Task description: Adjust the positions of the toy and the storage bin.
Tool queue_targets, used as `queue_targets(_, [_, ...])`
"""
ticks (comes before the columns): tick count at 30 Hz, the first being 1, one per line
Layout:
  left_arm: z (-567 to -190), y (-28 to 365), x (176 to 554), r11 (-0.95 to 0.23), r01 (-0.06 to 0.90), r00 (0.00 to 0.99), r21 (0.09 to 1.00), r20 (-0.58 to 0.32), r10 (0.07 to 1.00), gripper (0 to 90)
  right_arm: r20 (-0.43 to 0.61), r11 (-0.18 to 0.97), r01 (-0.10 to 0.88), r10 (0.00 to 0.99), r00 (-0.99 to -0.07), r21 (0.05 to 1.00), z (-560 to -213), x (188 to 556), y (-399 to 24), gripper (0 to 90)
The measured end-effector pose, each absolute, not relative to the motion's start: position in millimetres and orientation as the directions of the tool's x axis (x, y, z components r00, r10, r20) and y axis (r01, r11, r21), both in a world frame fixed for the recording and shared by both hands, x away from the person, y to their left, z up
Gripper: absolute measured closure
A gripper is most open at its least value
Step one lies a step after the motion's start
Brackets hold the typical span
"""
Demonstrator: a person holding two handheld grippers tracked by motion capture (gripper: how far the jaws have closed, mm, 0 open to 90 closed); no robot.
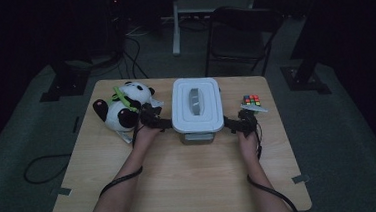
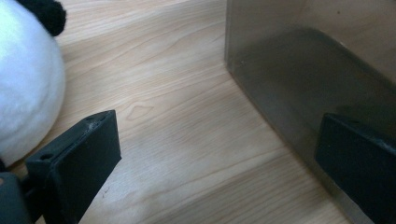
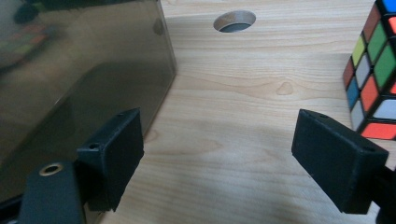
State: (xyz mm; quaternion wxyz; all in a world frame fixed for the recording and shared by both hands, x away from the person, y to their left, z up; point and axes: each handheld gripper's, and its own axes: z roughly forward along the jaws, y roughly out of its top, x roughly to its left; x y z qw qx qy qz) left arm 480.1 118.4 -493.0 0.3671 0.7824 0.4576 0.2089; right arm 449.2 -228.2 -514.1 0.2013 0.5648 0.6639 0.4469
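Flanking the box: both tools sit low on the worktop point(image 1: 181, 181), one at each side of it.
Box point(image 1: 196, 107): grey-walled, white lid, between the two tools.
Left tool point(image 1: 163, 123): released, jaws spread; box wall point(image 2: 303, 84) beside one jaw, plush panda point(image 2: 25, 79) beside the other.
Right tool point(image 1: 231, 123): released, jaws spread; box wall point(image 3: 79, 79) beside one jaw, colour cube point(image 3: 373, 79) beside the other.

White-lidded box point(image 1: 196, 105) (smoky translucent walls) stands upright, mid-table, lid on.
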Motion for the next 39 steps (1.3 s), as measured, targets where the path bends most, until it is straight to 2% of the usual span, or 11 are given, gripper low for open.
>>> queue_targets(6, [-490.6,114.3,481.7,-0.334,0.558,0.498,0.760,0.015,0.867,1.1,0.209,0.005,0.558,0.925,-0.318,0.830,-513.0,453.0,-214.7,16.7])
queue_targets(9, [-490.1,113.1,481.1,-0.344,0.555,0.496,0.757,0.031,0.868,1.1,0.174,0.030,0.552,0.933,-0.314,0.833,-509.7,451.5,-210.0,20.5])
queue_targets(20, [-488.3,111.7,470.2,-0.365,0.554,0.506,0.749,0.045,0.861,2.7,0.193,0.049,0.535,0.902,-0.387,0.844,-508.4,443.7,-211.8,22.5])
queue_targets(39, [-484.3,113.4,429.0,-0.427,0.531,0.553,0.732,0.083,0.829,2.8,0.154,0.114,0.507,0.876,-0.457,0.854,-502.8,395.4,-212.0,23.4])
